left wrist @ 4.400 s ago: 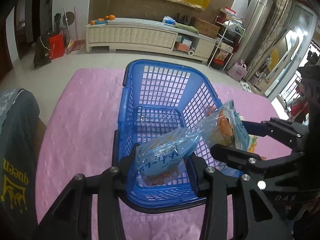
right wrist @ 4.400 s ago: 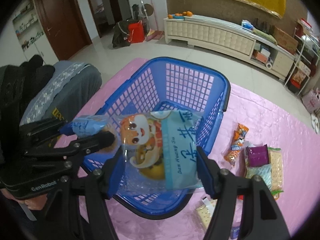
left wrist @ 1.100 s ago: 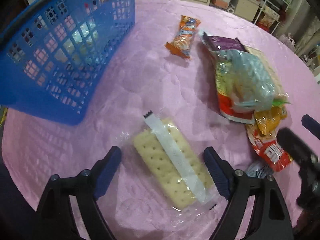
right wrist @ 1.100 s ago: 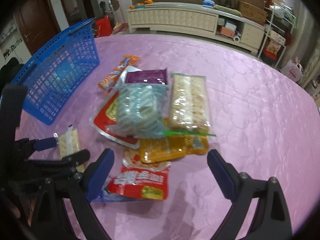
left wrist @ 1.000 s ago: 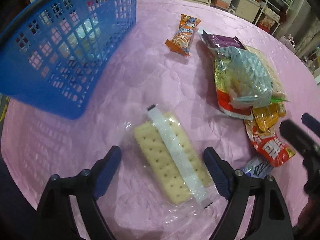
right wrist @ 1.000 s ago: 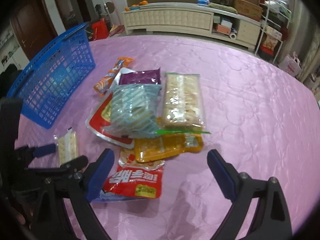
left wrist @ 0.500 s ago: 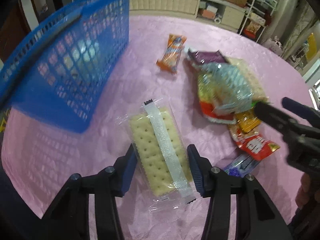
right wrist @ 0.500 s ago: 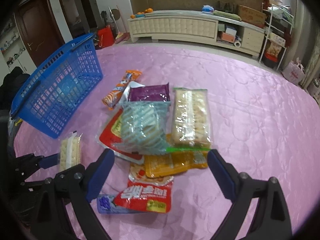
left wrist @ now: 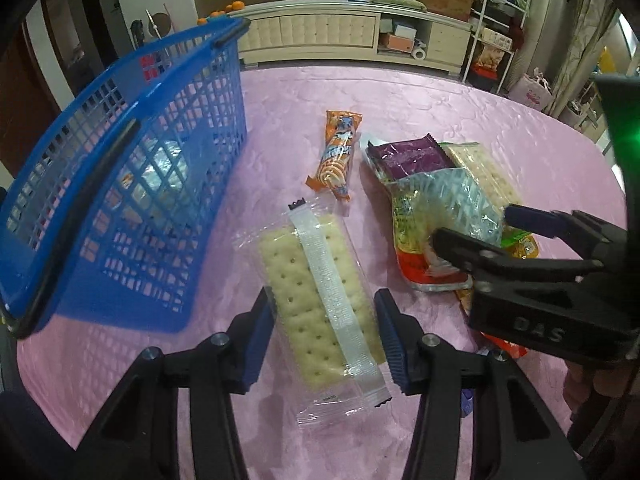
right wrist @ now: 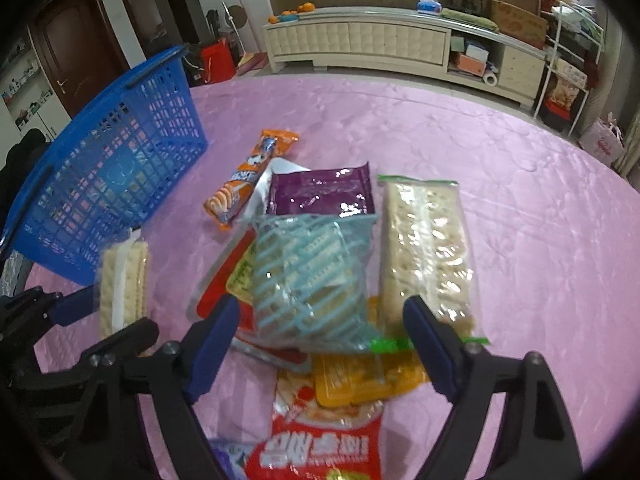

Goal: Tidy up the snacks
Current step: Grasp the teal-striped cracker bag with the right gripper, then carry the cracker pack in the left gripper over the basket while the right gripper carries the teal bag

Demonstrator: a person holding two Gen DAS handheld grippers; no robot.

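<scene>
The left gripper (left wrist: 324, 332) is gripping a clear-wrapped cracker pack (left wrist: 320, 300), its two blue pads pressing against the pack's long sides. The pack is pointing away from the gripper, toward an orange snack bar (left wrist: 338, 154) lying on the pink tablecloth (left wrist: 420, 104). To the left, a blue basket (left wrist: 120, 184) is standing on the cloth, with shiny packets showing through its mesh wall.

The right gripper (right wrist: 320, 340) is sitting with its jaws spread wide on either side of a light-blue striped bag (right wrist: 312, 276), not closing on it. That bag is lying on top of a heap of snacks: a purple packet (right wrist: 320, 196) behind it, a long cracker sleeve (right wrist: 428, 248) just to its right, an orange-yellow packet (right wrist: 360, 380) and a red packet (right wrist: 320, 444) nearer the gripper. In the right wrist view the basket (right wrist: 112, 176) is off to the left, well apart from the heap, and the cracker pack (right wrist: 122, 284) is showing between the left gripper's fingers.
</scene>
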